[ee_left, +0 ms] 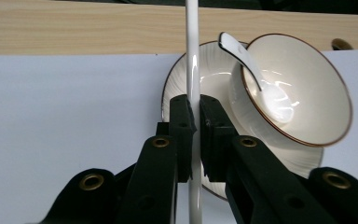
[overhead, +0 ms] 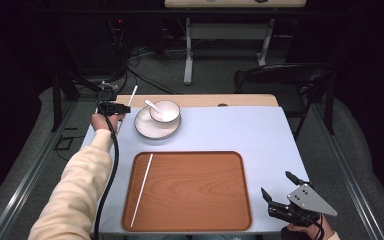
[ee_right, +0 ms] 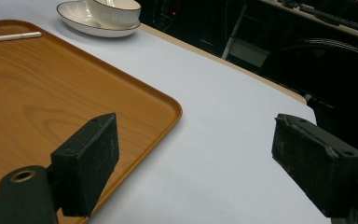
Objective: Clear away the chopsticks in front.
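Left gripper view: left gripper [ee_left: 193, 116] clamps a white chopstick [ee_left: 192, 56] beside the saucer [ee_left: 205, 70] — thin, stiff, slippery; right gripper [ee_right: 196, 163] gapes.

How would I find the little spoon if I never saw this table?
Start at the big wooden tray, then look beyond its far left corner to the white plate. A bowl sits on it, and the white spoon rests inside, short and scooped, unlike the two long thin sticks.
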A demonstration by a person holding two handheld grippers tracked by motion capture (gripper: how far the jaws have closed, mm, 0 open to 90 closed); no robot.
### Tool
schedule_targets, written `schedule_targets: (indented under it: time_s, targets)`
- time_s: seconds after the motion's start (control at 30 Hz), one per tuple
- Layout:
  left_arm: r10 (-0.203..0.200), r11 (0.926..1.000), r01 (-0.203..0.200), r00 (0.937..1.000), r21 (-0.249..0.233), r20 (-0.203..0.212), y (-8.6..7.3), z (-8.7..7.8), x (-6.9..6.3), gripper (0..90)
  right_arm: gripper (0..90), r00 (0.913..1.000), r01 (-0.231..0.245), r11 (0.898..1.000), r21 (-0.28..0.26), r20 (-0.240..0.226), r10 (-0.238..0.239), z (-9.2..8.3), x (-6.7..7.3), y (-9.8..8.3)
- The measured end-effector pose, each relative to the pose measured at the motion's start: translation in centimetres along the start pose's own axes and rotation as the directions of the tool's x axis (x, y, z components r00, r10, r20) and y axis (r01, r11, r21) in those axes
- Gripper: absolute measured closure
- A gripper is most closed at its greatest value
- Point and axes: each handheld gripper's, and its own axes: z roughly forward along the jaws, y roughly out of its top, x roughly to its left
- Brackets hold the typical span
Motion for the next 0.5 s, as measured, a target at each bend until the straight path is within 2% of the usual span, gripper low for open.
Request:
schedule_targets:
  time_s: [0.33, 0.4, 0.5]
  targets:
    - [0.009, 0.9999, -0.008, 0.9989, -0.010, 0.046, -2.6, -2.4, -0.8, 85.0, 14.3, 1.0000, 0.000, 1.000, -0.003, -0.001, 0.000, 0.0, -0.1, -0.1]
    - [0.008, 0.9997, -0.007, 0.9982, -0.025, 0.059, -3.5, -3.1, -1.0, 85.0, 14.3, 1.0000, 0.000, 1.000, -0.003, -0.001, 0.000, 0.0, -0.1, -0.1]
    - [0.005, 0.9995, -0.003, 0.9973, -0.031, 0.073, -4.0, -3.5, -1.1, 85.0, 14.3, 1.0000, 0.002, 1.000, -0.001, -0.003, -0.002, 0.0, 0.0, -0.1]
